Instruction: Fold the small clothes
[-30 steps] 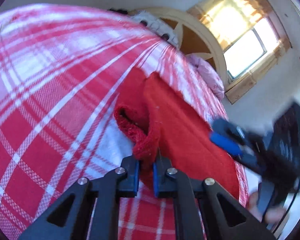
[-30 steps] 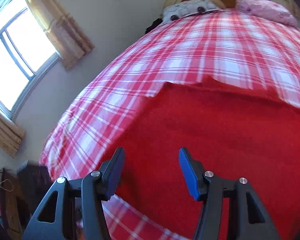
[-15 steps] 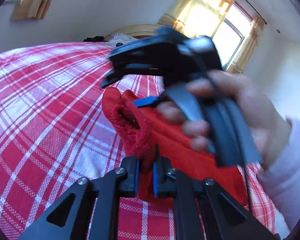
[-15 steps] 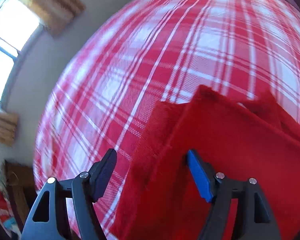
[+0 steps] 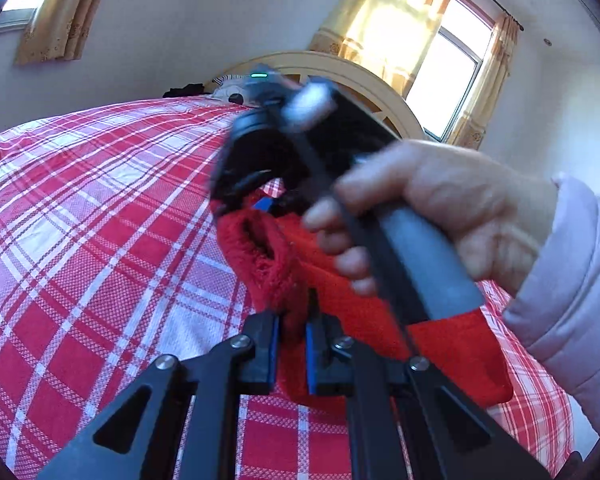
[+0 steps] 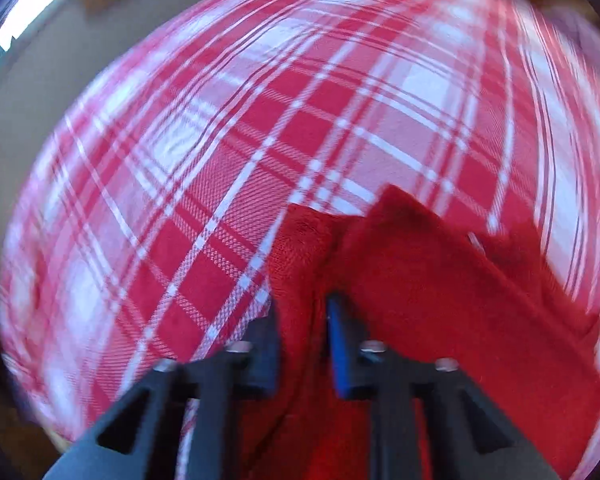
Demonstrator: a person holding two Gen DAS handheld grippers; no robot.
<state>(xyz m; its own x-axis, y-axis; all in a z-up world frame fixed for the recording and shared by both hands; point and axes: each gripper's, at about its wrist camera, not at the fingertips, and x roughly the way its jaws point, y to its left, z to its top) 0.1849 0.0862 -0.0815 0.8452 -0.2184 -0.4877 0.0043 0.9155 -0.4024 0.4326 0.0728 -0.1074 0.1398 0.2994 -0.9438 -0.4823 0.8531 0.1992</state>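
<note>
A red knitted garment (image 5: 452, 344) lies on the red-and-white plaid bedspread (image 5: 100, 240). My left gripper (image 5: 291, 336) is shut on the garment's ribbed edge (image 5: 268, 268), which stands up in a fold. My right gripper (image 6: 303, 320) has its jaws closed around a fold of the same garment (image 6: 440, 300) near its far corner. In the left wrist view the right gripper's body (image 5: 300, 148) and the hand holding it (image 5: 440, 208) reach over the garment, blurred by motion.
A cream wooden headboard (image 5: 364, 80) and a patterned pillow (image 5: 228, 88) are at the bed's far end. Curtained windows (image 5: 444, 68) sit in the wall behind. The bedspread's edge (image 6: 40, 240) drops to the floor on the left of the right wrist view.
My right gripper moved across the garment to its far corner and went from wide open to closed on a fold. My left gripper kept its hold on the ribbed edge.
</note>
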